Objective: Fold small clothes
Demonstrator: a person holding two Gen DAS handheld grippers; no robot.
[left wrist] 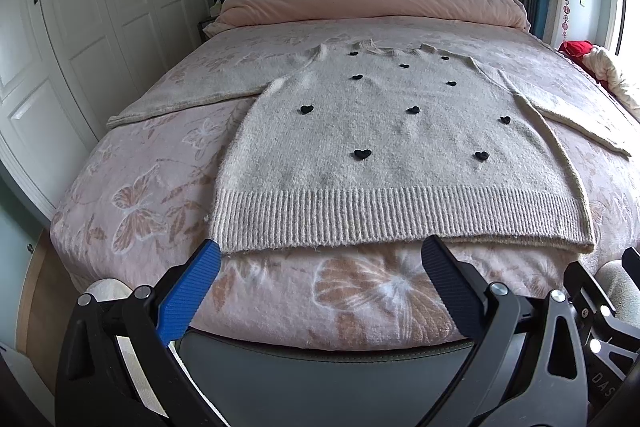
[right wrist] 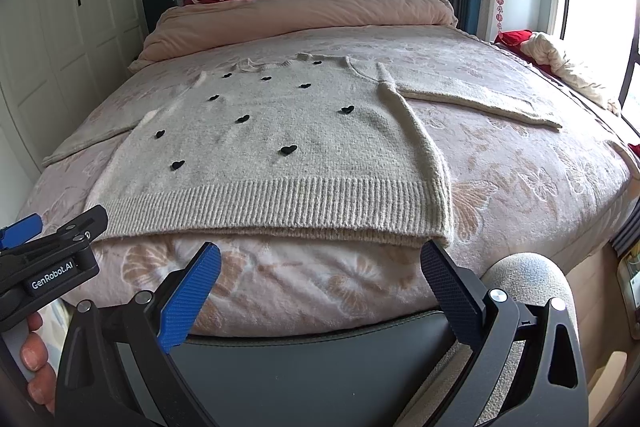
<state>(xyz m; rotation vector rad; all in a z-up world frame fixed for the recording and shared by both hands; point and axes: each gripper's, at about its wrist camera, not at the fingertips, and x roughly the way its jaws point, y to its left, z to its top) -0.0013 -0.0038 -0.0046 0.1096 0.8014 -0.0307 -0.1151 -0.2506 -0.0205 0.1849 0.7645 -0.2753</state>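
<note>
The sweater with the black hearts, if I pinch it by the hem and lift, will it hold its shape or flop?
The sweater will probably flop: it is soft knit, lying flat and draped over the bed edge. The spread sleeves would likely trail and drag. Its fuzzy ribbed hem should grip well between the open left claw pads rather than slip.

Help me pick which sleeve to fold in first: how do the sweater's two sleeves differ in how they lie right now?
The left sleeve slants toward the wardrobe side of the bed, its cuff close to the bed edge. The right sleeve slants toward the window side, its cuff well short of that edge. In the right wrist view the left sleeve is partly hidden behind the body; the right sleeve shows whole. Both lie flat, spread outward from the sweater, unfolded and untouched by either tongs.
</note>
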